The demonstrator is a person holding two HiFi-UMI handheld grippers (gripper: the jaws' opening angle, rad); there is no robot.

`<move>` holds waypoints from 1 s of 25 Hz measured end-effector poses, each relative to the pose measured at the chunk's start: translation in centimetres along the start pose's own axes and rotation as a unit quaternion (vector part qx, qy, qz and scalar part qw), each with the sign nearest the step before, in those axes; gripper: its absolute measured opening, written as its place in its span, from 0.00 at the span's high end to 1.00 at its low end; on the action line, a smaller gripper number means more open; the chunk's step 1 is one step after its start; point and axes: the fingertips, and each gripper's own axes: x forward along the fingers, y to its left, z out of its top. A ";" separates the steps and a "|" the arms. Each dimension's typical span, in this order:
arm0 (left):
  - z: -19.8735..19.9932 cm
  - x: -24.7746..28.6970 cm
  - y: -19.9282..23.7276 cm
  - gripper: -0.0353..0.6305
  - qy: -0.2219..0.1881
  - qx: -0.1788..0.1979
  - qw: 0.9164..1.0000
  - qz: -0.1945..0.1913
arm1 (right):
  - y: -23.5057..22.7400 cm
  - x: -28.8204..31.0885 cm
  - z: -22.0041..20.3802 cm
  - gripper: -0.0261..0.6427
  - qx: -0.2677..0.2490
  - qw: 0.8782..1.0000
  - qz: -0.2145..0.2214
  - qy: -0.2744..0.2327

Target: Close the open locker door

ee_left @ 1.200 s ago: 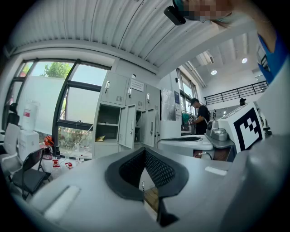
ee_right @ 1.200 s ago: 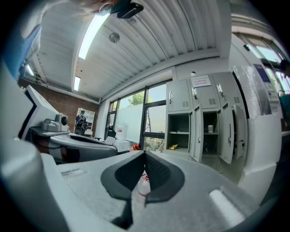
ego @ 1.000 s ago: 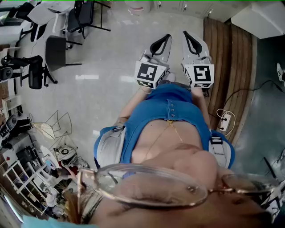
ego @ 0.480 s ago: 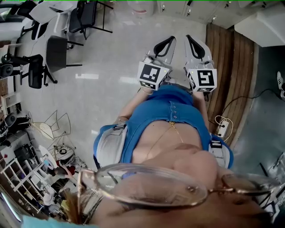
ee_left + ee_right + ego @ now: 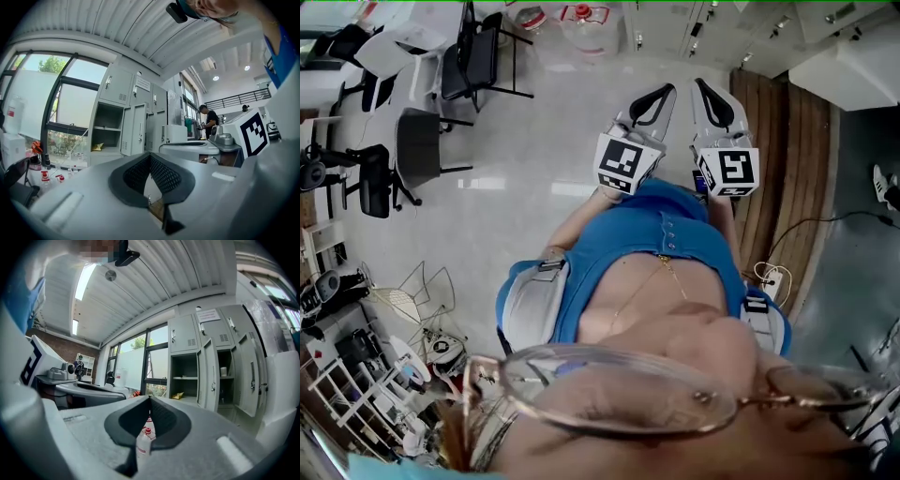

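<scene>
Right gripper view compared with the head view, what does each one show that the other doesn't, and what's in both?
Only the right gripper view: an open locker door and the shelves of an open compartment beside it. Only the head view: black chairs, a brown planked strip of floor and the person's blue top. Both: the right hand-held gripper, its jaws together, gripping nothing.

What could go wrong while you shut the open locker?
Several locker doors stand open side by side, so a push could hit the wrong one. Small bottles on the floor might get kicked on the way. Both the left tongs and right tongs are shut, so they may slip on the smooth door.
</scene>
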 end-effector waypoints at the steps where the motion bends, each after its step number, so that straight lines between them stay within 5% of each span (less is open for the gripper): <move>1: 0.1 0.6 0.6 0.95 0.001 0.002 1.000 -0.003 | -0.3 0.8 0.1 0.96 0.001 1.000 -0.002 0.000; 16: 0.4 3.7 7.4 0.95 0.012 -0.002 0.999 -0.048 | -1.8 7.2 -0.5 0.96 0.015 0.999 -0.033 0.002; 25: 0.6 4.5 10.0 0.95 0.015 -0.002 0.999 -0.043 | -1.5 10.0 -0.5 0.96 0.017 0.999 -0.027 0.008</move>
